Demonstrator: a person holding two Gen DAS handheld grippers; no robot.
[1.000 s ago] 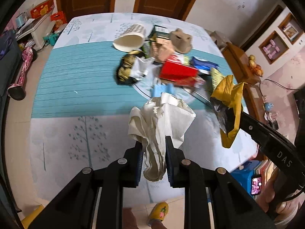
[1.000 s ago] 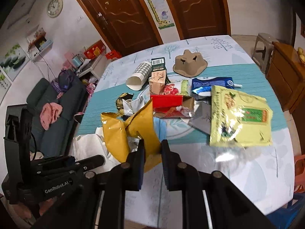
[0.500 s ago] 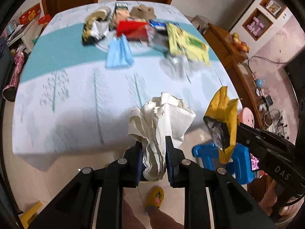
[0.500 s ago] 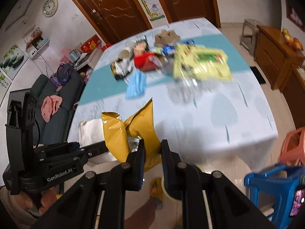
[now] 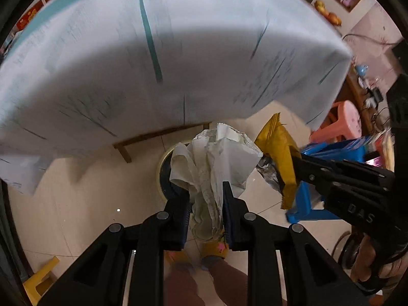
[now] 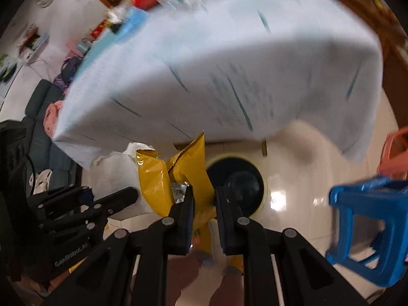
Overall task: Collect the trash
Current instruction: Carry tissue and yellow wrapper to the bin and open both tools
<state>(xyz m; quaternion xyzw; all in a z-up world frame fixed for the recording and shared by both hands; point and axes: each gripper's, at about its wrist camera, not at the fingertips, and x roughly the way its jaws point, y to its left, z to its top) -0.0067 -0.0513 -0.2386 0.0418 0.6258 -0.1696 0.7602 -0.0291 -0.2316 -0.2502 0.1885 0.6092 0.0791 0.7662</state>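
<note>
White tissue [image 5: 216, 163] clenched in the left hand-held gripper [image 5: 206, 211], yellow wrapper [image 6: 188, 178] in the right hand-held gripper [image 6: 204, 204], both above the bin [image 6: 260, 178]; releasing probably comes next.

Both claws, left [image 5: 206, 199] & right [image 6: 203, 199], clamped, pointing steeply down.

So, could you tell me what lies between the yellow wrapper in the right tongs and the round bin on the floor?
Nothing: in the right wrist view the yellow wrapper hangs beside the bin, with only air between them.
</note>
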